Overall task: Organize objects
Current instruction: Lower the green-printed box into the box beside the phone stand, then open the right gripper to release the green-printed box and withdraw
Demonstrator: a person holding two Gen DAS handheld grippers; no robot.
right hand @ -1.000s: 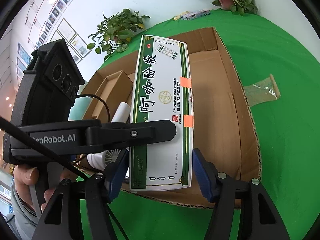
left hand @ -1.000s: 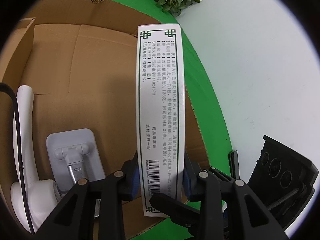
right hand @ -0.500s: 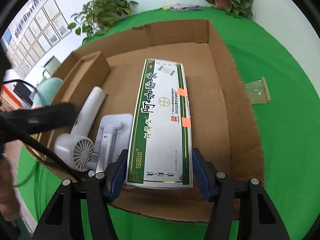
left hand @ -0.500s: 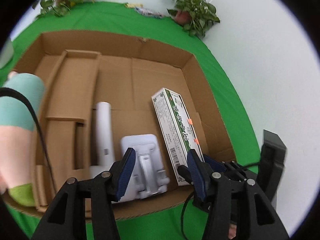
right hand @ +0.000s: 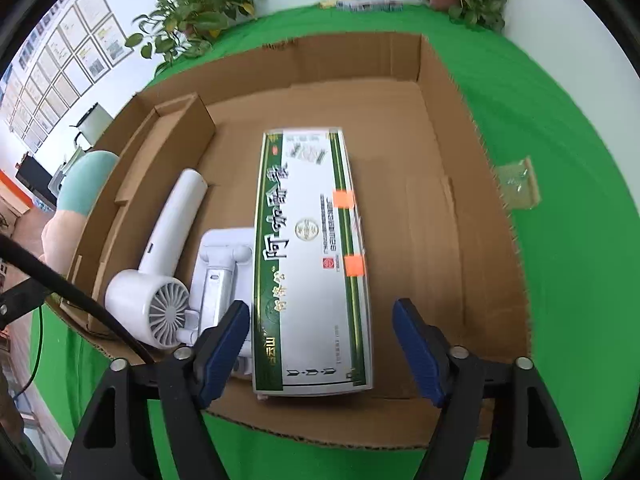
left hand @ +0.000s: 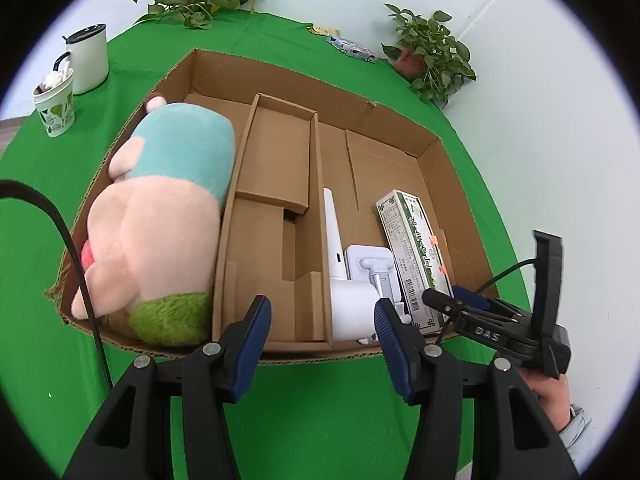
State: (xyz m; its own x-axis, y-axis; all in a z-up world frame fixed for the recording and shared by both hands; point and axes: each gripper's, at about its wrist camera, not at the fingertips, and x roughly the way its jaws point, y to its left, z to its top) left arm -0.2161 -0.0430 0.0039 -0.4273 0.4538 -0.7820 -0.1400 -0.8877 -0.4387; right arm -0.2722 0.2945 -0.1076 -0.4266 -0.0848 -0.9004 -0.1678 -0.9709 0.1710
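Observation:
A long white and green medicine box (right hand: pixel 312 256) lies flat on the floor of the big cardboard box (right hand: pixel 424 216), next to a grey folding stand (right hand: pixel 224 264) and a white hair dryer (right hand: pixel 160 264). My right gripper (right hand: pixel 320 316) hovers open over the medicine box's near end, and its pads do not touch it. My left gripper (left hand: pixel 320 316) stands open and empty over the front wall of the cardboard box (left hand: pixel 280 76). From there the medicine box (left hand: pixel 416 252) is at the right and a plush toy (left hand: pixel 160 216) fills the left compartment.
A cardboard insert (left hand: pixel 280 152) divides the box's middle. On the green cloth stand a white mug (left hand: pixel 88 58) and a paper cup (left hand: pixel 54 108) at far left. Potted plants (left hand: pixel 432 52) line the back. A clear packet (right hand: pixel 518 184) lies right of the box.
The left gripper let go of the medicine box, which now lies flat in the cardboard box. The left gripper then drew back and leftward to the front wall. The right gripper tilted further down.

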